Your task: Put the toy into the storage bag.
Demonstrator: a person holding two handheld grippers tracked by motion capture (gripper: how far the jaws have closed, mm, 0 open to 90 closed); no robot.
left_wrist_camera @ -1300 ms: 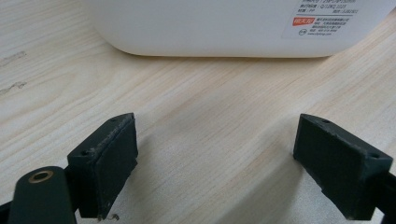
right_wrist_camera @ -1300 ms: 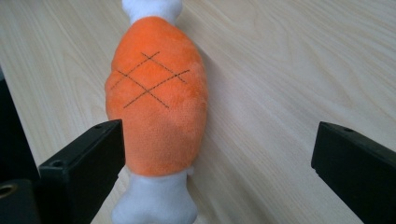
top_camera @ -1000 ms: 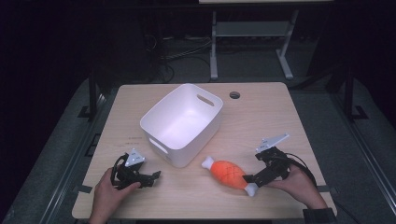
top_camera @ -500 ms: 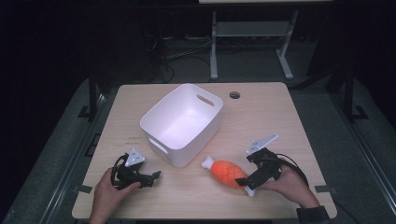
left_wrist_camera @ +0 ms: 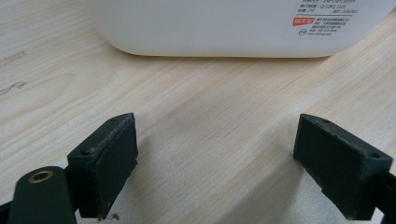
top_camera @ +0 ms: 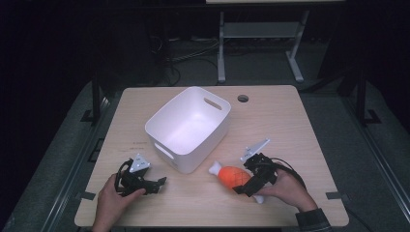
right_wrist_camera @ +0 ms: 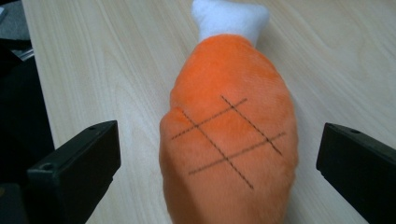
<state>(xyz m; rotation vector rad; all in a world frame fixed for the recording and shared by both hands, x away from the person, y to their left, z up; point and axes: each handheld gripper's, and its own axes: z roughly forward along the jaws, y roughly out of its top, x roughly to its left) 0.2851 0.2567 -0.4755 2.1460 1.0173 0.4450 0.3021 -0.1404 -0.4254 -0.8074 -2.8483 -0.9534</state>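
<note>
An orange plush drumstick (top_camera: 233, 176) with white bone ends lies on the wooden table, in front of a white plastic bin (top_camera: 189, 126). My right gripper (top_camera: 247, 184) is open with its jaws on either side of the plush drumstick (right_wrist_camera: 229, 135), not pressing on it. My left gripper (top_camera: 158, 183) rests open on the table at the front left, pointing toward the bin's near wall (left_wrist_camera: 224, 25). Nothing lies between its jaws (left_wrist_camera: 224, 177).
The bin is empty and stands mid-table, turned at an angle. A round cable hole (top_camera: 242, 98) sits in the table's far right. Dark floor, cables and a metal stand's legs (top_camera: 261, 48) lie beyond the table.
My right gripper has moved left, from beside the drumstick's near end onto its orange body. The left gripper has stayed put.
</note>
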